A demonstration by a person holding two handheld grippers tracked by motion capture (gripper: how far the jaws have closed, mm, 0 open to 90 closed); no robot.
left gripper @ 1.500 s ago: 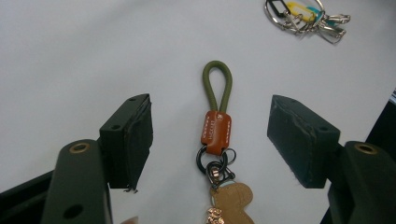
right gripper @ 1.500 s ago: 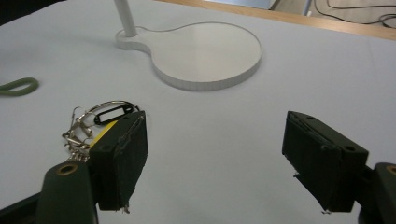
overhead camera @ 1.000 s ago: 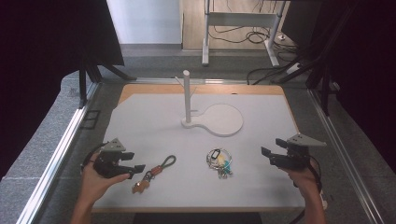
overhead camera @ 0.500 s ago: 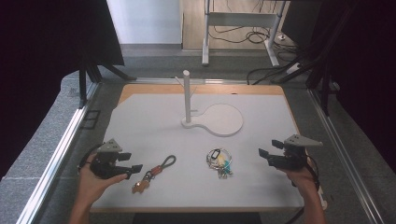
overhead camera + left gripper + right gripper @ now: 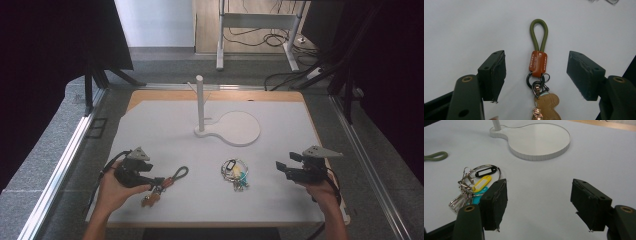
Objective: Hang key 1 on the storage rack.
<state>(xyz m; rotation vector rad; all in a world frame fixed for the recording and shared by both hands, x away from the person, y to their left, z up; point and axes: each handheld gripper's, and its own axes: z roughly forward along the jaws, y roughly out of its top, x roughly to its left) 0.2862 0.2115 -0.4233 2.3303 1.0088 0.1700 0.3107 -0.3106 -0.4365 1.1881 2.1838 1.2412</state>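
A keychain [image 5: 170, 180] with an olive cord loop [image 5: 539, 32], a brown leather tab [image 5: 537, 62] and a small bear charm lies on the white mat. My left gripper [image 5: 156, 181] is open around it, one jaw on each side of the tab [image 5: 538, 69], not touching. A bunch of keys [image 5: 235, 172] with black, yellow and teal tags [image 5: 477, 185] lies mid-mat. To the right of the bunch, my right gripper [image 5: 278, 167] stands open and holds nothing [image 5: 540, 200]; the keys lie beyond its left jaw.
A white stand with an upright post [image 5: 200, 102] and a round flat base [image 5: 237, 127] sits at the mat's far middle; the base [image 5: 540, 140] lies ahead of my right gripper. The mat [image 5: 150, 125] rests on a wooden board, with metal rails on both sides.
Both grippers have crept inward: the left toward the keychain, the right leftward and slightly nearer toward the key bunch. Neither object has moved.
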